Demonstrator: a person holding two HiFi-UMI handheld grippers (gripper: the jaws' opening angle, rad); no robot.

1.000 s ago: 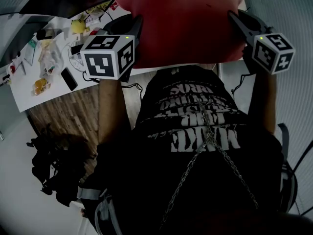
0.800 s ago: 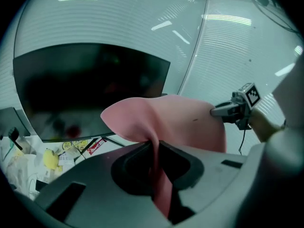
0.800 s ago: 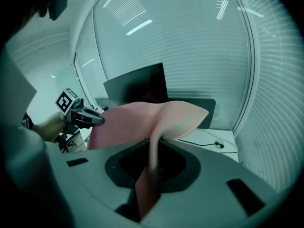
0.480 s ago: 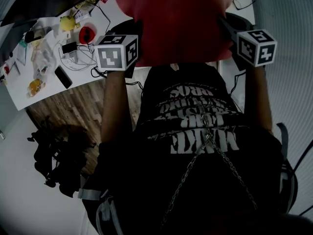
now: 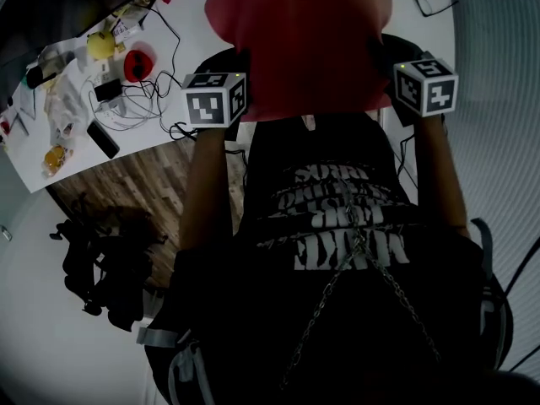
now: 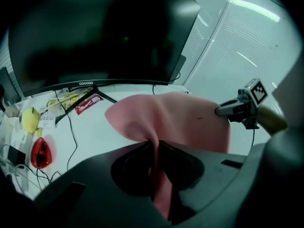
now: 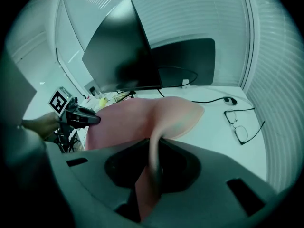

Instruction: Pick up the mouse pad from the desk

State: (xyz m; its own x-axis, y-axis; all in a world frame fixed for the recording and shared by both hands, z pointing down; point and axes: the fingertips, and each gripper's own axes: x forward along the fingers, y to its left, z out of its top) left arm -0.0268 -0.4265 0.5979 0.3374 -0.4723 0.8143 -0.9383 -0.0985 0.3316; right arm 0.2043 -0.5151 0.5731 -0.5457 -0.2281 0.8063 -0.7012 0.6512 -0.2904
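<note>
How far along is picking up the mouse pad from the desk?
Done: left gripper and right gripper are each shut on a side edge of the pink mouse pad. In hand: the pad looks lifted clear of the white desk. Left: nothing evident.

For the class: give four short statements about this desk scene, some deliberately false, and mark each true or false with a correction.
1. The left tongs and the right tongs each pinch an edge of the pink mouse pad. True.
2. The mouse pad lies flat on the desk. False: it hangs curved between the two tongs.
3. A pair of glasses lies on the desk on the right tongs' side. True.
4. The monitor shows a bright picture. False: its screen is dark.
</note>
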